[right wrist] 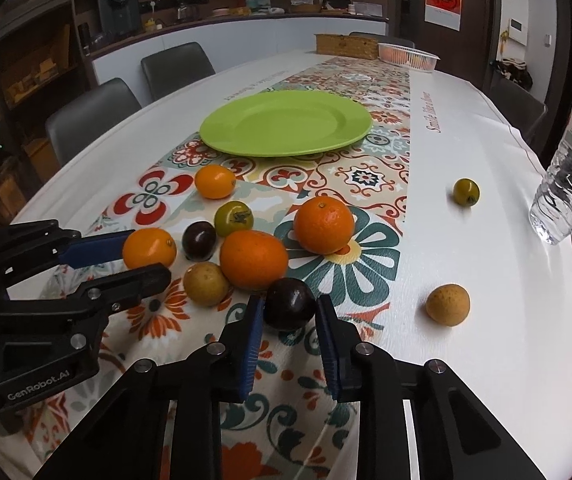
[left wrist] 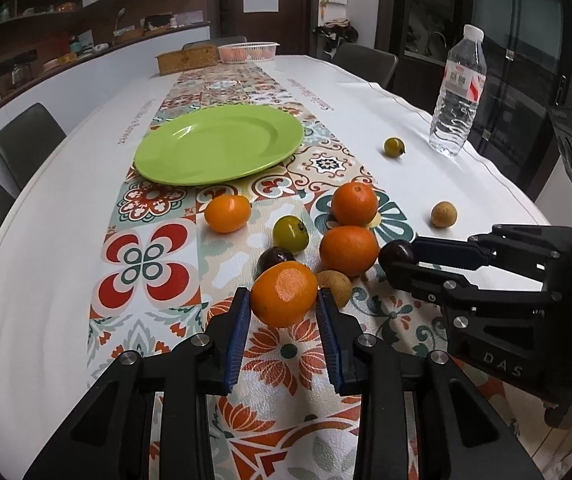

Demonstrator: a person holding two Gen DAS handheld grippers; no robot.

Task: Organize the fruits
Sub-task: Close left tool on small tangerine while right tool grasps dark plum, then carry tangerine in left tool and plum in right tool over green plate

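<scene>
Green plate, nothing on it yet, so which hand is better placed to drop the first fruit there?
Probably the left. Both grippers are closed on fruit: the left gripper on an orange, the right gripper on a dark plum. The green plate lies slightly toward the left gripper's side, with fewer fruits in its path.

your plate [left wrist: 222, 148] looks like glossy smooth plastic, catching window light. the tablecloth [left wrist: 66, 240] under it reads as a finely textured, faintly crinkled sheet with a soft sheen. the orange [left wrist: 284, 294] between your left pads shines, pebbled skin. the dark fruit [right wrist: 289, 303] is smooth and glossy. the water bottle [left wrist: 455, 96] is clear ribbed plastic. ridged blue pads [left wrist: 240, 336], matt black fingers, bright metal bolts.
</scene>
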